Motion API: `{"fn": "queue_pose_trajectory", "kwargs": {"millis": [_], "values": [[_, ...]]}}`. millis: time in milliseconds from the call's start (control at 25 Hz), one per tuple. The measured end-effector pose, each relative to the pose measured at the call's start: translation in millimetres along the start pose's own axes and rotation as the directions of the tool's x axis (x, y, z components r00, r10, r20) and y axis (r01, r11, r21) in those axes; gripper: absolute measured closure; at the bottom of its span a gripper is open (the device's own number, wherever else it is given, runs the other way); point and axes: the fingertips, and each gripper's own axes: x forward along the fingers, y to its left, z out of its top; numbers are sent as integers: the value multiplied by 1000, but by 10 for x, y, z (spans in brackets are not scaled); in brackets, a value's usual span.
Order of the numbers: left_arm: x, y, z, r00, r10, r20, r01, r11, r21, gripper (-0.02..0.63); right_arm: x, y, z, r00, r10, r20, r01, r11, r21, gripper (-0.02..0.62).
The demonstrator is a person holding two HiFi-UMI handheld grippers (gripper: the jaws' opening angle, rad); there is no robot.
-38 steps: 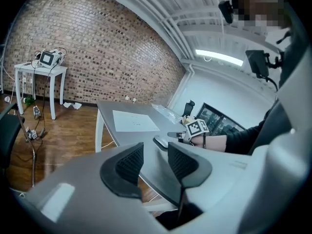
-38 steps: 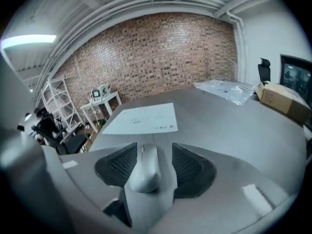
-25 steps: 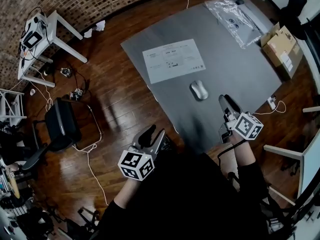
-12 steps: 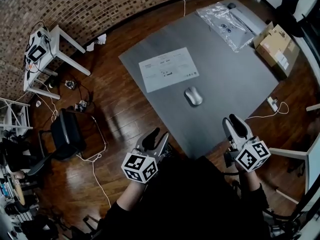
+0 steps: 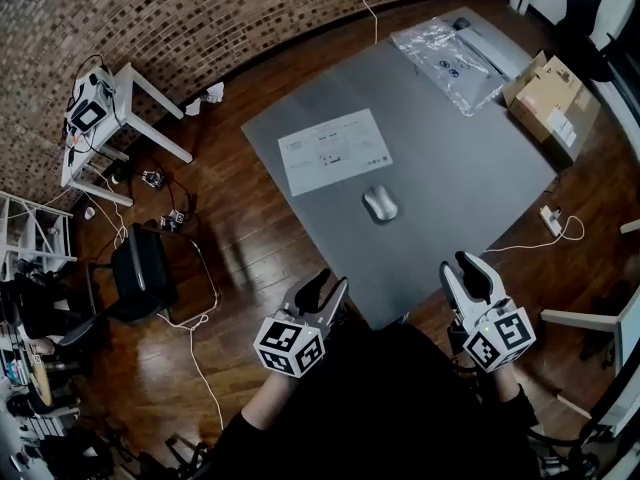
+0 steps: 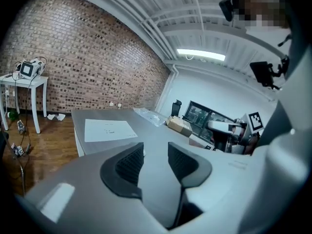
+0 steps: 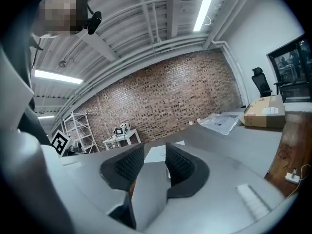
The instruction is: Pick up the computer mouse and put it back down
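A silver computer mouse (image 5: 379, 204) lies on the grey table (image 5: 460, 158), just below a printed sheet (image 5: 336, 150). Both grippers hang off the table's near edge, close to the person's body. My right gripper (image 5: 462, 266) points toward the table, well short of the mouse. Its jaws (image 7: 155, 157) stand nearly together with nothing between them. My left gripper (image 5: 328, 283) hovers over the wooden floor by the table's near corner. Only a narrow gap shows between its jaws (image 6: 156, 155), and they are empty.
A plastic bag (image 5: 450, 50) lies at the table's far end, and a cardboard box (image 5: 550, 93) sits beside the far right edge. A white side table (image 5: 100, 118) and a black chair (image 5: 140, 268) stand on the floor at left, amid cables.
Both grippers drew back from the table toward the person. The right one left the tabletop and its marker cube rolled. The mouse stayed where it lay.
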Motion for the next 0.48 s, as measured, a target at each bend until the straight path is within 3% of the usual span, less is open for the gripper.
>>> {"fn": "queue_pose_trajectory", "kwargs": {"millis": [280, 480], "values": [[-49, -100, 141, 1000, 8, 23, -10, 995, 103, 466, 53, 18, 66, 1000, 19, 8, -18, 999, -33, 469], [-66, -55, 133, 1000, -6, 20, 4, 995, 101, 466, 169, 76, 44, 1000, 26, 8, -26, 1000, -5, 469]]}}
